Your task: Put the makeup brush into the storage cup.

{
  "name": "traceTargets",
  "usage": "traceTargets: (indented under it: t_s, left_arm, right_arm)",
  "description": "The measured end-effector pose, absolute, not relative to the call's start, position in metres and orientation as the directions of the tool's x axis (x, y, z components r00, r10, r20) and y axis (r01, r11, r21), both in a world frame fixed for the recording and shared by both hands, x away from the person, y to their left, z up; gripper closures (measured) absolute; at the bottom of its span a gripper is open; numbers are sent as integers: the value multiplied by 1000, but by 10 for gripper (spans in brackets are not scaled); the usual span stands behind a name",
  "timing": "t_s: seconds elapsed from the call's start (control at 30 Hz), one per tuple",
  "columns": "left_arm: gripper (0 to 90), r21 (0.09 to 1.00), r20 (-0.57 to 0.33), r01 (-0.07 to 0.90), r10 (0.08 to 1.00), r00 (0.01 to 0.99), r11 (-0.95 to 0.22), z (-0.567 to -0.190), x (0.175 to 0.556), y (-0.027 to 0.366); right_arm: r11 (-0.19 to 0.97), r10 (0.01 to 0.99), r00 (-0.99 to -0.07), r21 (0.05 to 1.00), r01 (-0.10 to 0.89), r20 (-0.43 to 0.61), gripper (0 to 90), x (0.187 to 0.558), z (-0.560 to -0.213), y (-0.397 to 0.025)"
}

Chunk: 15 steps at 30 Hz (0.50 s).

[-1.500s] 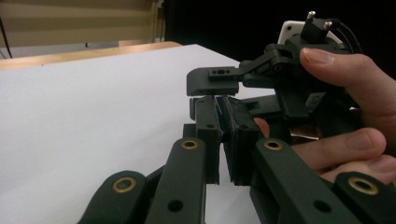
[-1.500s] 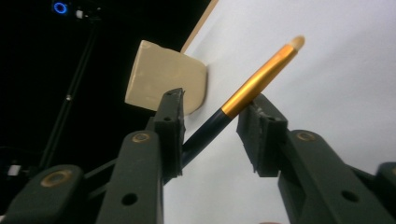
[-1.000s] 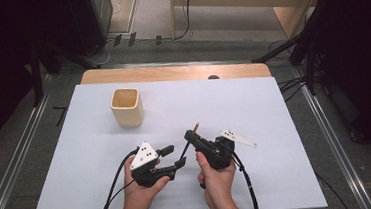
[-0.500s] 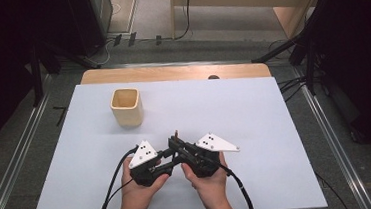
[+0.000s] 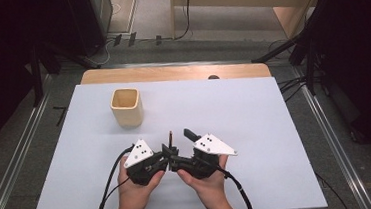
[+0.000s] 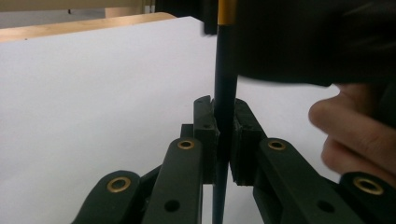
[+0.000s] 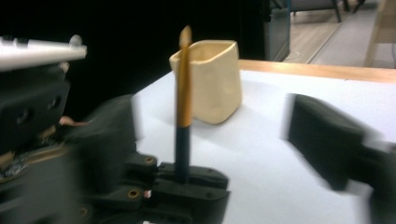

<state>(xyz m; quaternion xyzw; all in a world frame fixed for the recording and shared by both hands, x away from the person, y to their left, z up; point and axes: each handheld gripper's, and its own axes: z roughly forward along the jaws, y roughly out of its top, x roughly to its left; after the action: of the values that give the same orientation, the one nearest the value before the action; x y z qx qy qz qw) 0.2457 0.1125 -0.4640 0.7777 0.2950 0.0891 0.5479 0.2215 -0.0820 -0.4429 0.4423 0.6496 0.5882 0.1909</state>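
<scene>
We held the pen [image 7: 183, 100] upright, clamped in the left gripper's [image 6: 224, 140] jaws near the desk's [image 5: 274, 107] near edge, while the right gripper [image 5: 189, 147], jaws wide, flanked its shaft, with the cup [image 5: 126, 107] far-left.

Black claws [image 5: 170, 156], brass rivets, white plates

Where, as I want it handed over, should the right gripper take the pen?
Take the pen by its gold upper shaft, coming in level from the side. It stands upright, and the left gripper clamps its black lower part, so only that is free.
</scene>
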Motion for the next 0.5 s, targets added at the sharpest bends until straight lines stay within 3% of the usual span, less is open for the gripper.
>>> traceTargets:
  t_s: [0.07, 0.5]
  left_arm:
    - [844, 905, -181, 360, 560, 808, -226, -464, 247, 115]
    - [844, 912, -172, 353, 584, 793, -210, -463, 253, 128]
  right_arm:
    - [-88, 791, -547, 935, 343, 275, 0, 223, -441, -87]
    - [-47, 829, -517, 949, 311, 211, 0, 228, -437, -125]
